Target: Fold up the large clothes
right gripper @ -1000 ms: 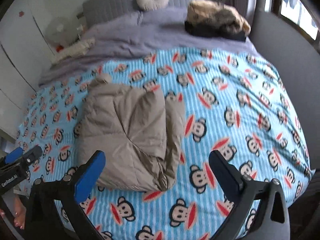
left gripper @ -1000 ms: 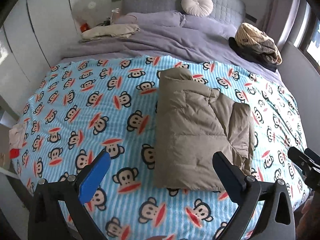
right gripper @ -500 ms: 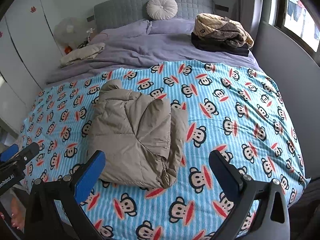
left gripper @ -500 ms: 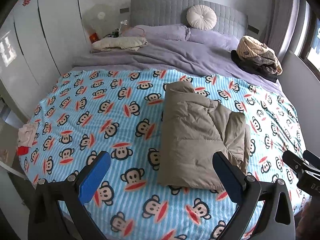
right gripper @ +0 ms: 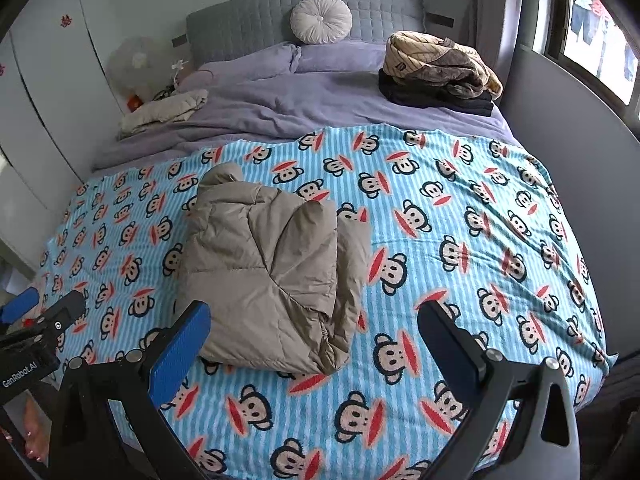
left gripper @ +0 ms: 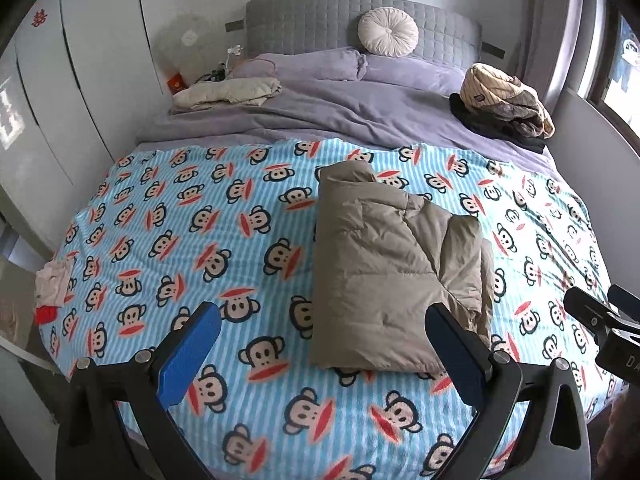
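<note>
Jacket [left gripper: 394,276] lies folded, compact, on bed [left gripper: 208,240]. Your left hand-held gripper [left gripper: 322,354] and right hand-held gripper [right gripper: 314,350] both released, empty. Left: maybe stacking it.

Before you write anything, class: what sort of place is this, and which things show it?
Most likely a home bedroom: a bed with a padded headboard, pillows, and a wardrobe beside it. A folded jacket lies on the monkey blanket.
</note>
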